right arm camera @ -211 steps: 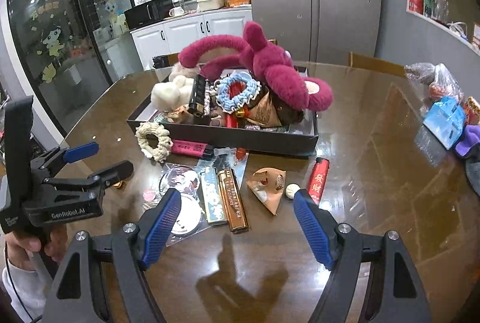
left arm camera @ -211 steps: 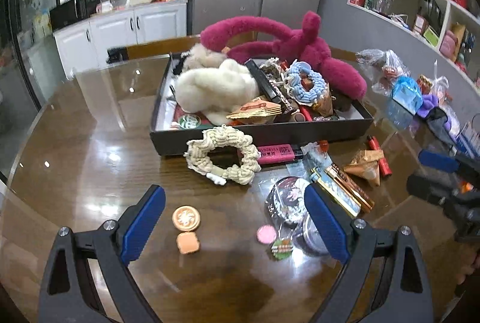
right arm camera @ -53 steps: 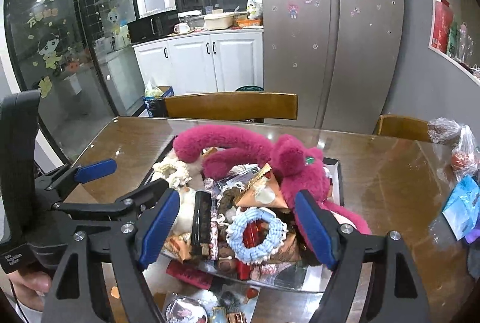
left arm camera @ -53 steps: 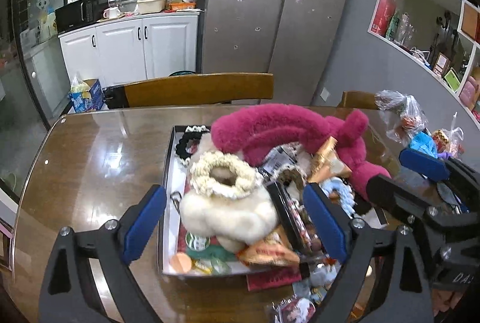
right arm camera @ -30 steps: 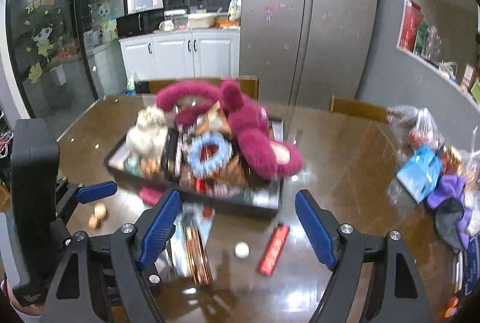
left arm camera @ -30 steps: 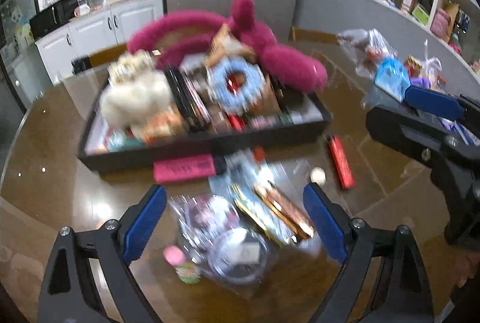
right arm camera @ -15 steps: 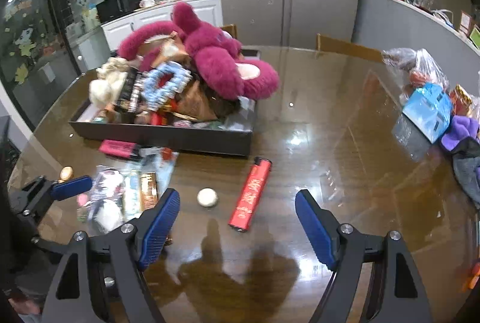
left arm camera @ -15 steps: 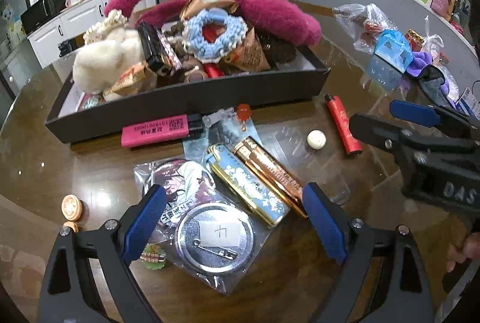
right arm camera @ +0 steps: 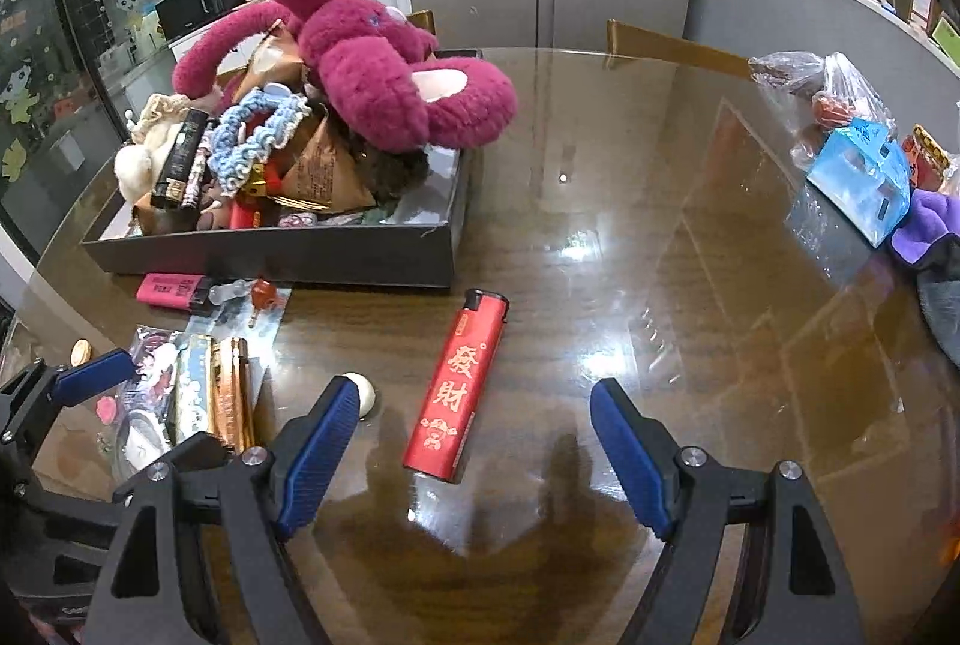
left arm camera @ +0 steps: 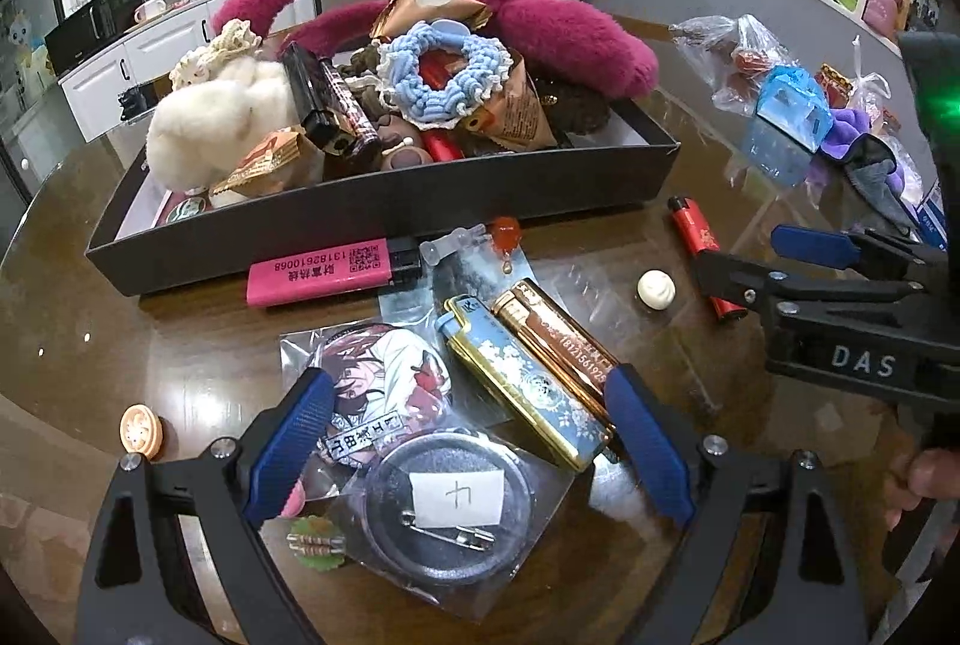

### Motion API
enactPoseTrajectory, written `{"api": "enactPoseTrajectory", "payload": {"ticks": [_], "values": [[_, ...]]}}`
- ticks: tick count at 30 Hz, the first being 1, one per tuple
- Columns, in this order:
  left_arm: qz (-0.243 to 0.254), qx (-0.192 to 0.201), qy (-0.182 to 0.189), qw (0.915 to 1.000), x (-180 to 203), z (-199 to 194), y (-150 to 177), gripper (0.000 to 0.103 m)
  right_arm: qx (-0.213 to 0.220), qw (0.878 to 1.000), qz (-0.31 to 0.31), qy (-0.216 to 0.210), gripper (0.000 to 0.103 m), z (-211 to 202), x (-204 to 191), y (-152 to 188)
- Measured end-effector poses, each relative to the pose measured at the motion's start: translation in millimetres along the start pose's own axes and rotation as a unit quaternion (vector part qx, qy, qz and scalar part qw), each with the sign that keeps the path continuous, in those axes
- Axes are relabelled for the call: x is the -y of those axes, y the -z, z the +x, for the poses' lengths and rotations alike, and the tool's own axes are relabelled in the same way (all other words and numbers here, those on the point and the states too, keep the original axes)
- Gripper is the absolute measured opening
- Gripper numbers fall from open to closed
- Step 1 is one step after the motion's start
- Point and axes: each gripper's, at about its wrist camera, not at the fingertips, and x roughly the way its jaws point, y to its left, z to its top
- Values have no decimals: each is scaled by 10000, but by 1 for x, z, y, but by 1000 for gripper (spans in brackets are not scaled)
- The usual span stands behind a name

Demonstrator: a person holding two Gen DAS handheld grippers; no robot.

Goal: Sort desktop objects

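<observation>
red lighter (right arm camera: pixel 457 386) with gold characters lies flat on table (right arm camera: pixel 660 285).

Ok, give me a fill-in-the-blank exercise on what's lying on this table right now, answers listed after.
1. The red lighter with gold characters lies on the brown glossy table between the open fingers of the ____ hand-held gripper.
2. The blue crocheted scrunchie rests inside the dark rectangular ____.
3. The pink flat lighter lies just outside the tray's front wall, directly on the ____.
4. The blue floral lighter lies beside a ____-coloured lighter.

Missing words: right; tray; table; copper
</observation>
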Motion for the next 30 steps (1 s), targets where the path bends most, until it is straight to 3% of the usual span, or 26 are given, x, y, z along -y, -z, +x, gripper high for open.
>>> {"api": "enactPoseTrajectory", "payload": {"ticks": [7, 10, 17, 19, 23, 24, 26, 27, 30], "values": [[-2, 93, -58, 9999, 0, -2, 4, 92, -57, 9998, -78, 177, 82, 7, -4, 1], [-69, -27, -130, 9999, -4, 1, 10, 103, -75, 9992, -120, 381, 81, 11, -7, 1], [-22, -152, -264, 9995, -6, 11, 11, 102, -49, 9977, -206, 637, 81, 13, -13, 3], [-26, -123, -283, 9995, -8, 11, 11, 99, -37, 9977, -207, 651, 81, 12, -15, 3], [-76, -7, -355, 9993, -9, 6, 11, 77, -52, 9985, -82, 537, 81, 13, -13, 6], [-98, 0, -369, 9993, -10, 4, 10, 72, -58, 9986, -46, 520, 76, 13, -11, 6], [-133, 25, -385, 9992, -11, 2, 10, 67, -36, 9991, 47, 412, 46, 11, -9, 7], [-144, 22, -367, 9992, -12, 2, 10, 66, -23, 9990, 76, 430, 26, 9, -7, 6], [-154, 11, -376, 9992, -13, 1, 10, 65, -62, 9990, 54, 440, 20, 9, -7, 5]]}}
